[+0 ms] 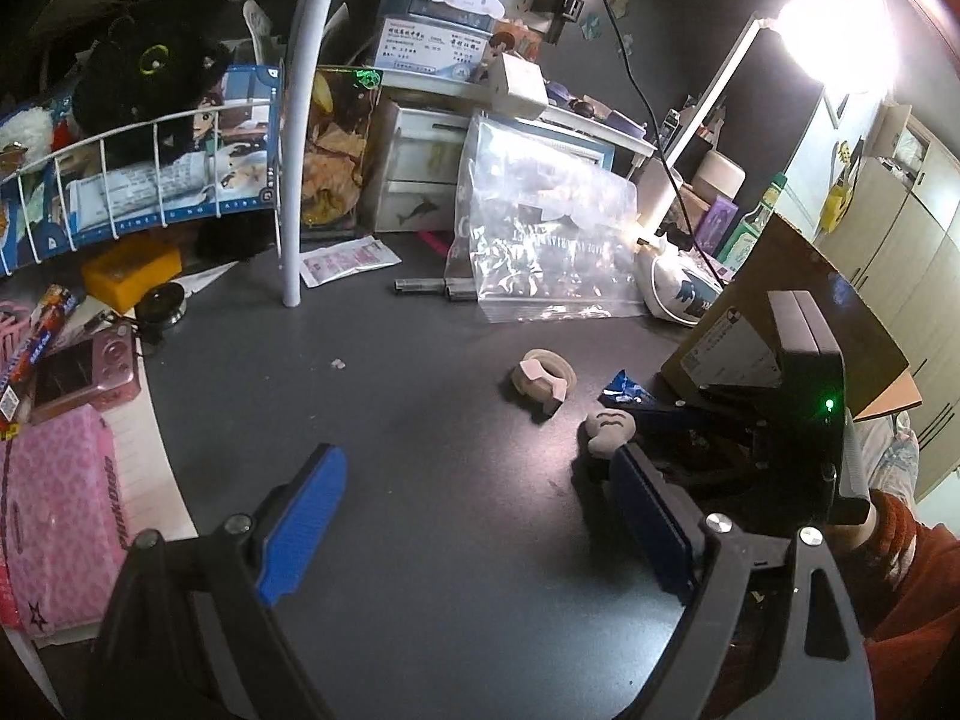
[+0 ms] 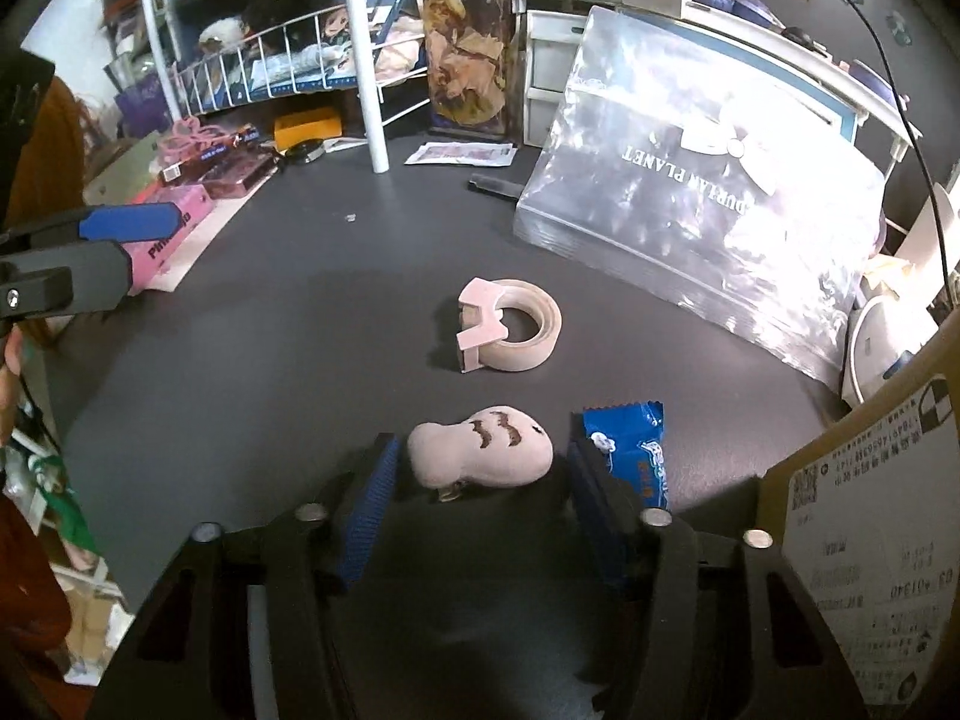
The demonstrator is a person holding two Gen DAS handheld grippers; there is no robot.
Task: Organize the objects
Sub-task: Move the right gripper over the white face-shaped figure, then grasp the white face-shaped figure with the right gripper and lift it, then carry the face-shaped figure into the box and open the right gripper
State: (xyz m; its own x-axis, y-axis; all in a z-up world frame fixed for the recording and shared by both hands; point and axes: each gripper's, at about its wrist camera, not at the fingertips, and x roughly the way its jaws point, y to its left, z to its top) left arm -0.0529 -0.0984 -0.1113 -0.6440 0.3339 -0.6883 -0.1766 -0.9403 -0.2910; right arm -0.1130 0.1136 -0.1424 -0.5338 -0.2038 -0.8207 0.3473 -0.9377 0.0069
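Note:
On the dark desk lies a pink peanut-shaped plush (image 2: 480, 450) with brown marks. My right gripper (image 2: 483, 449) straddles it, one blue pad on each side. A thin gap shows at both pads, so the jaws are open around the plush. Just beyond it lies a roll of beige tape (image 2: 510, 330) with a pink cutter, and a blue snack packet (image 2: 630, 450) rests by the right pad. My left gripper (image 1: 480, 456) hovers open over bare desk, with the plush (image 1: 609, 429) near its right pad and the tape roll (image 1: 540, 384) ahead of it.
A cardboard box (image 2: 870, 540) stands close on the right. A clear plastic bag (image 2: 690, 210) leans at the back. A white rack post (image 2: 366, 60) and a wire basket (image 1: 150, 144) stand at the back left. A pink camera (image 1: 84, 372) and a pink book (image 1: 60, 510) lie at the left.

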